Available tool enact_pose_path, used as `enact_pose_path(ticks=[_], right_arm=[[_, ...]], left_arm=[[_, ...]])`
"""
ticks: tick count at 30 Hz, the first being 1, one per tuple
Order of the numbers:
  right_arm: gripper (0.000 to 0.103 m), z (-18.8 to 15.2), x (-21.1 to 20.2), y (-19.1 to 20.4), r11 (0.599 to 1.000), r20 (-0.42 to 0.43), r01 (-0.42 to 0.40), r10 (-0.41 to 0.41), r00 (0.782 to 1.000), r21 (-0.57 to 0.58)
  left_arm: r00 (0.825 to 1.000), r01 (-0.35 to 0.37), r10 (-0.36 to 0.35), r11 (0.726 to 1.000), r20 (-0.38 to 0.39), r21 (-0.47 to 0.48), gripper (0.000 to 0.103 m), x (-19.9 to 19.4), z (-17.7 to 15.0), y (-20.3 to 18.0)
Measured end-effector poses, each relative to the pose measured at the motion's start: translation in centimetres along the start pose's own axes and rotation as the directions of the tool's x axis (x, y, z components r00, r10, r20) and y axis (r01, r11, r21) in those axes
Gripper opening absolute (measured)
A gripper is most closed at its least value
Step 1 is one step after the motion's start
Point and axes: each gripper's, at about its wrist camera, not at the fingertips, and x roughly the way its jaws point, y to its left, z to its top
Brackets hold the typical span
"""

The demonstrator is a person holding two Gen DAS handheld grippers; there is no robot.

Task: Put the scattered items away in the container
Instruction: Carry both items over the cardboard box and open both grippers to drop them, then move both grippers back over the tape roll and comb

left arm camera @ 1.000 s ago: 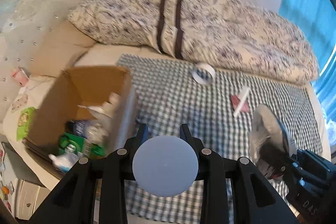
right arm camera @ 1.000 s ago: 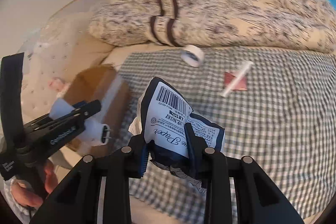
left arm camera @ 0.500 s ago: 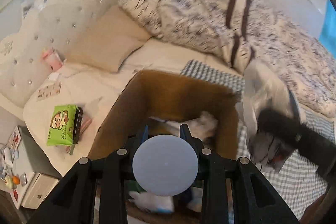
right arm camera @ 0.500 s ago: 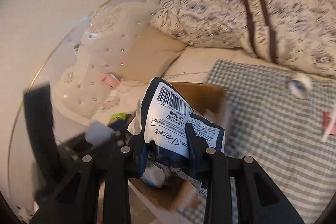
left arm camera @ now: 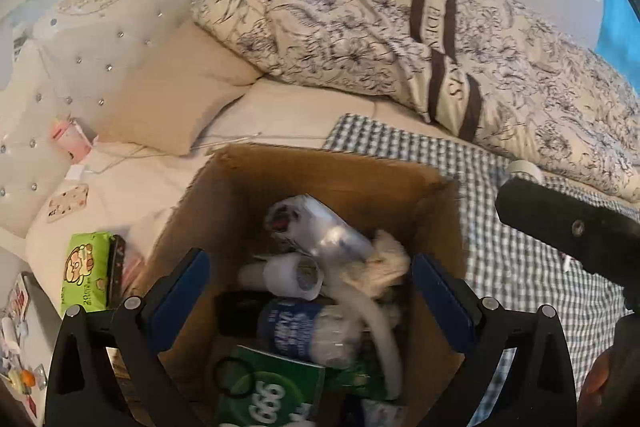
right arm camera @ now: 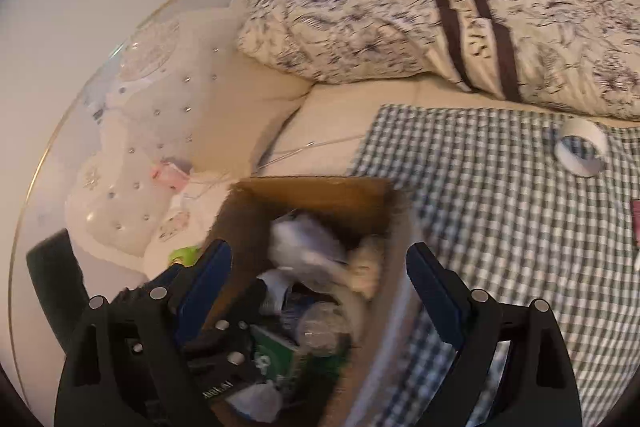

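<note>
Both the left gripper (left arm camera: pixel 310 297) and right gripper (right arm camera: pixel 318 285) are hovering over the cardboard box (left arm camera: pixel 352 171), fingers opening with nothing between them; let the dropped items settle inside the box before reaching for the tape roll (right arm camera: pixel 580 151) beyond it.

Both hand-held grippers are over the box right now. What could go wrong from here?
1. The cardboard box is already piled high; the just-dropped packet sits on top and may slide out.
2. Left hand-held gripper and right hand-held gripper hang close together, jaws opening with nothing between them; they could collide on withdrawing.
3. The tape roll remains on the checked cloth and might roll away.
</note>
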Motion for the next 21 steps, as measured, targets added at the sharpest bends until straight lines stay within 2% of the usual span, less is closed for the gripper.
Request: enact_pose_path(ticks=[6, 13, 16, 19, 21], right_arm=[[0.089, 0.3, -4.9, -3.8, 0.997, 0.039, 0.08, -0.081, 0.996, 0.022], [0.089, -0.9, -16.0, -8.5, 0.981, 0.145, 0.189, -0.194, 0.97, 0.052], [0.089, -2.6, -20.6, -10.3, 0.964, 0.183, 0.26, -0.265, 0.947, 0.05], [0.089, -4.2, -24.6, -12.4, 0.931, 0.224, 0.358, -0.365, 0.904, 0.072], [0.089, -5.4, -26.7, -14.0, 0.917, 0.245, 0.388, -0.398, 0.884, 0.088]], left_arm=[[0.998, 0.037, -0.039, 0.998, 0.049, 0.051, 0.103, -3.8, 0.9, -5.5], [0.985, 0.098, -0.117, 0.985, 0.124, 0.145, 0.103, -9.5, 0.0, -13.9], [0.98, 0.134, -0.157, 0.975, 0.125, 0.178, 0.103, -10.6, -0.9, -17.7], [0.974, 0.15, -0.182, 0.965, 0.137, 0.213, 0.103, -10.7, -1.9, -21.2], [0.972, 0.144, -0.184, 0.956, 0.143, 0.255, 0.103, -9.8, -2.8, -23.9]])
